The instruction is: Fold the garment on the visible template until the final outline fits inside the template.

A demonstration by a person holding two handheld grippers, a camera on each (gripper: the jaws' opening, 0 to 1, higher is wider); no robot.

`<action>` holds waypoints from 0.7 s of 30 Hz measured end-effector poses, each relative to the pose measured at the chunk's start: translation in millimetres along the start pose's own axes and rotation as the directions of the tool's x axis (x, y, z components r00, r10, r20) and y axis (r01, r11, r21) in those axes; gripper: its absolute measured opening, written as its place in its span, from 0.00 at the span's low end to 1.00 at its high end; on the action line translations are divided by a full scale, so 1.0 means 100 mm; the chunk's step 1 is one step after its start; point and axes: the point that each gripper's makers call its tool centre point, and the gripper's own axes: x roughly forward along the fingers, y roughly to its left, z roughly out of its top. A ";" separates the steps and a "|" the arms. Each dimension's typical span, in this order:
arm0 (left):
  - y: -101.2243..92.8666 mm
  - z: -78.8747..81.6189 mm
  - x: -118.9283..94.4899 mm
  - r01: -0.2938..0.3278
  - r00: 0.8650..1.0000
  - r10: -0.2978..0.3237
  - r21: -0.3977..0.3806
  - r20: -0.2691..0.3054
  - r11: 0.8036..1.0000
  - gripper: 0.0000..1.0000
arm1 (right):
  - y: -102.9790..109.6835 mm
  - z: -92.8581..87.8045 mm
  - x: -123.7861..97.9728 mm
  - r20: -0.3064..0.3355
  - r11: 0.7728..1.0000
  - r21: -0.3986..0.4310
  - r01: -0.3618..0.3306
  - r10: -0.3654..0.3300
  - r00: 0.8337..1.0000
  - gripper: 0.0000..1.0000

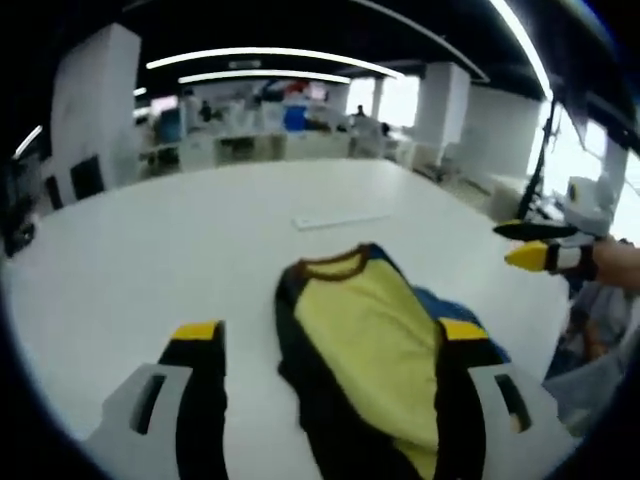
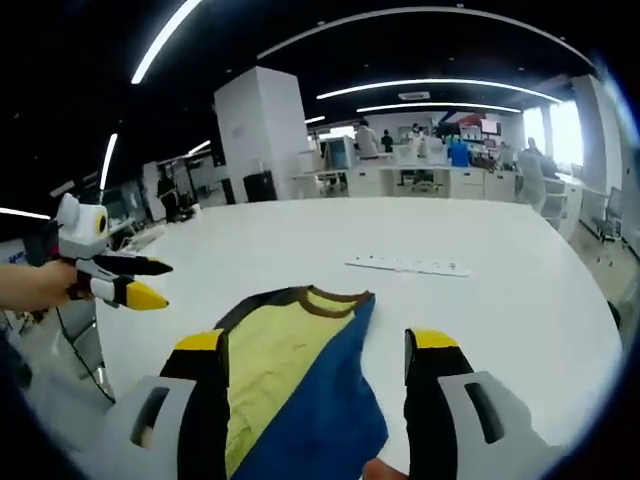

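Shirt half folded on the worktop (image 1: 200,240)

Both my grippers, left (image 1: 330,345) and right (image 2: 318,355), hover wide open, empty, above the shirt (image 2: 300,370), lining up the next fold.

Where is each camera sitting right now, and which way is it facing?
Left gripper view: rides the left gripper, looks along its open fingers over the garment on the white table; the right gripper enters at right.
Right gripper view: rides the right gripper, faces the garment; the left gripper and a hand at left.
Shared: garment, table, pale strip.
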 end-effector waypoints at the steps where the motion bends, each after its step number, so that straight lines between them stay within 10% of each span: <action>1: -0.01 -0.02 -0.01 0.005 1.000 -0.005 -0.005 -0.003 1.000 0.82 | 0.00 -0.01 -0.02 -0.002 1.000 0.002 -0.002 0.002 1.000 0.71; 21: -0.09 -0.51 -0.40 0.004 0.999 -0.008 -0.085 -0.050 0.996 0.81 | 0.13 -0.36 -0.48 -0.066 1.000 0.025 0.002 0.000 0.998 0.72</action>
